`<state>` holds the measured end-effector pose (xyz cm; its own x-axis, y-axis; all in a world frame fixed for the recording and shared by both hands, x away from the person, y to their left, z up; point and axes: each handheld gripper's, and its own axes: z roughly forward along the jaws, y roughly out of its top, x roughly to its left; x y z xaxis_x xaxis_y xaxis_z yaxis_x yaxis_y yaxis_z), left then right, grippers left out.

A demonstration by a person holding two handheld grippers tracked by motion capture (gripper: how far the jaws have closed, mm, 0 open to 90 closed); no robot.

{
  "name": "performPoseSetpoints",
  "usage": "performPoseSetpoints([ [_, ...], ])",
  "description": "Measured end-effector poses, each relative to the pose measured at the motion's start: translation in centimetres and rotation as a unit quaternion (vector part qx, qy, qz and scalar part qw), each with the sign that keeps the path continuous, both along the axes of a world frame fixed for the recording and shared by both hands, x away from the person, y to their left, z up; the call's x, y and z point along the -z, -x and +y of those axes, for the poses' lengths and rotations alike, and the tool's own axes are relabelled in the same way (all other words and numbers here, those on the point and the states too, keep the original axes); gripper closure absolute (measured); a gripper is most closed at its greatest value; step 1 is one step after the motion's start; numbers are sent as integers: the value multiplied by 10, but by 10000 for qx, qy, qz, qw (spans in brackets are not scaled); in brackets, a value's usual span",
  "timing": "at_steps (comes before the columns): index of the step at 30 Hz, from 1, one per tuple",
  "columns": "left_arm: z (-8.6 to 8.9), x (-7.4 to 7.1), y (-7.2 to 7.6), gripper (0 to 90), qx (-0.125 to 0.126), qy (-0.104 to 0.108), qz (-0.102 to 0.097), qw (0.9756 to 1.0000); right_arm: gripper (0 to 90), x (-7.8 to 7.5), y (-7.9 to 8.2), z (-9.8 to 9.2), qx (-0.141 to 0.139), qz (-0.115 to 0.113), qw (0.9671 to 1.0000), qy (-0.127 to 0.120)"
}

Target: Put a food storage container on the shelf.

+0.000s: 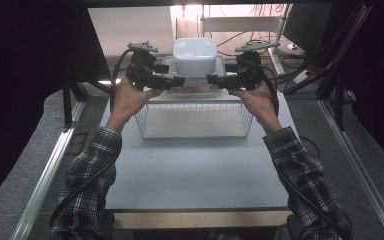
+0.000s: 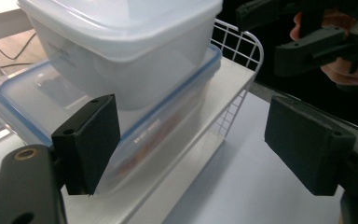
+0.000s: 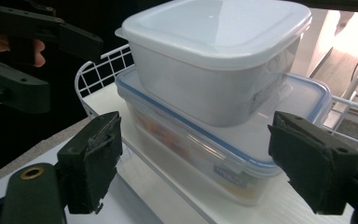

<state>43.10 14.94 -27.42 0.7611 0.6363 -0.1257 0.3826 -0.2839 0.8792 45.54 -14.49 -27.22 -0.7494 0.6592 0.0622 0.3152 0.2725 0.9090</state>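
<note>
Stacked containers [image 1: 195, 62] sit between both claws — untouched.

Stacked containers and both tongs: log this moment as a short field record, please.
top container: white square tub with lid, resting on the lower one
lower container: clear box with blue-rimmed lid, something orange inside
support: white board lying across the white wire basket
left tongs: open, at the stack's left, nothing gripped
right tongs: open, at the stack's right, nothing gripped
table: grey top
</note>
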Motion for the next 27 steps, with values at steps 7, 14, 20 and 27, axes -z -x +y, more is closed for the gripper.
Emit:
performPoseSetpoints([
  [7,1,10,9,158,75,-20,2,10000,175,8,4,-2,-40,-24,10000,66],
  [14,1,21,15,139,136,6,45,9999,165,15,9,-5,-114,23,9999,3],
  [20,2,32,20,138,223,12,42,9997,158,21,14,-7,-147,6,9999,36],
  [27,3,43,28,149,161,-97,-5,9998,148,30,20,-9,-178,-10,9998,123],
])
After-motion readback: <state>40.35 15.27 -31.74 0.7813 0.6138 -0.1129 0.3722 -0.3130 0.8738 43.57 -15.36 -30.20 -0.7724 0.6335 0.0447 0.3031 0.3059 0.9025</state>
